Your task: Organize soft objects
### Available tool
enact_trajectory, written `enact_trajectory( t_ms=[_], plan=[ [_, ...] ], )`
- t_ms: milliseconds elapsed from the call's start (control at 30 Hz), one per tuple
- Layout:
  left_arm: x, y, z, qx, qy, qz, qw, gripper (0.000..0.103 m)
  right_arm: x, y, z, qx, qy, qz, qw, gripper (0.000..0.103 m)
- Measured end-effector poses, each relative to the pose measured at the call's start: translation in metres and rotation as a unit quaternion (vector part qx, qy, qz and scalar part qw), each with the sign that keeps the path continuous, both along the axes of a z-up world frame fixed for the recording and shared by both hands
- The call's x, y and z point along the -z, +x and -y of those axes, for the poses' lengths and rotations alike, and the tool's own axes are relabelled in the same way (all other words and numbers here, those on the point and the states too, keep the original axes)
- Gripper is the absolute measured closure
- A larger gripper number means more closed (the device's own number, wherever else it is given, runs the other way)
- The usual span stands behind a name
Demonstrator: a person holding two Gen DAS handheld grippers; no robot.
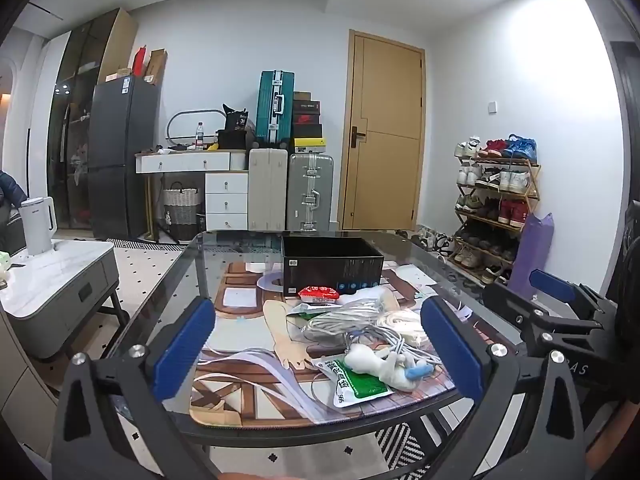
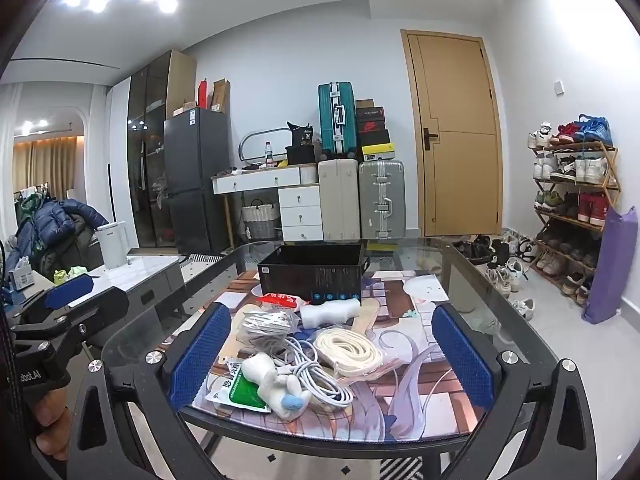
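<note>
**Left wrist view: both grippers wide and empty before the pile**

Left wrist view shows the left gripper (image 1: 320,348) with its blue pads spread wide, nothing between them, hanging off the near edge of the glass table (image 1: 168,276). The right gripper (image 2: 332,352) is likewise spread and empty at the same near edge, just to the right of the left one.

The soft things lie in a loose pile on the printed mat, straight ahead of both grippers and between them and the black box (image 1: 332,264), which stands open-topped toward the far edge. Nearest the near edge is a white plush toy (image 1: 380,364) lying partly on a green-and-white packet (image 1: 356,386), its long axis running left to right across the grippers' line of approach. Behind it sit a coiled white cable (image 1: 344,320) and a rolled cream strap (image 1: 404,326); a red-and-white packet (image 1: 320,294) touches the box front.

The toy looks about equally near to either gripper; I judge a straight forward reach would straddle it across its narrow width, with the tangled cable beside it likely to snag
</note>
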State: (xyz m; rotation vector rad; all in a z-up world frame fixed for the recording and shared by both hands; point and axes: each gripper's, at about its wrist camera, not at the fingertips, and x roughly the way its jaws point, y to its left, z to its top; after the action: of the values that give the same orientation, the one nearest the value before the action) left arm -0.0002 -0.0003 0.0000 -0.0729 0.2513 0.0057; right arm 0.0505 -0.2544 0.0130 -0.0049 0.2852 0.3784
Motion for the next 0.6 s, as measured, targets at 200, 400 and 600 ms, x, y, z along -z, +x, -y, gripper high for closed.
enact_trajectory(
  t_ms=[200, 400, 600],
  plan=[
    [0.003, -0.002, 0.004, -0.003, 0.008, 0.010, 0.9999, 0.000, 0.000, 0.000, 0.001, -0.003, 0.014, 0.002, 1.000, 0.001],
    [0.004, -0.006, 0.000, -0.005, 0.001, 0.001, 1.0000, 0.000, -0.006, -0.007, -0.003, -0.005, 0.008, 0.003, 1.000, 0.001],
    [0.002, 0.003, -0.002, -0.018, 0.005, -0.009, 0.9998, 0.000, -0.001, -0.003, -0.005, -0.009, 0.005, 0.000, 1.000, 0.001]
  ],
)
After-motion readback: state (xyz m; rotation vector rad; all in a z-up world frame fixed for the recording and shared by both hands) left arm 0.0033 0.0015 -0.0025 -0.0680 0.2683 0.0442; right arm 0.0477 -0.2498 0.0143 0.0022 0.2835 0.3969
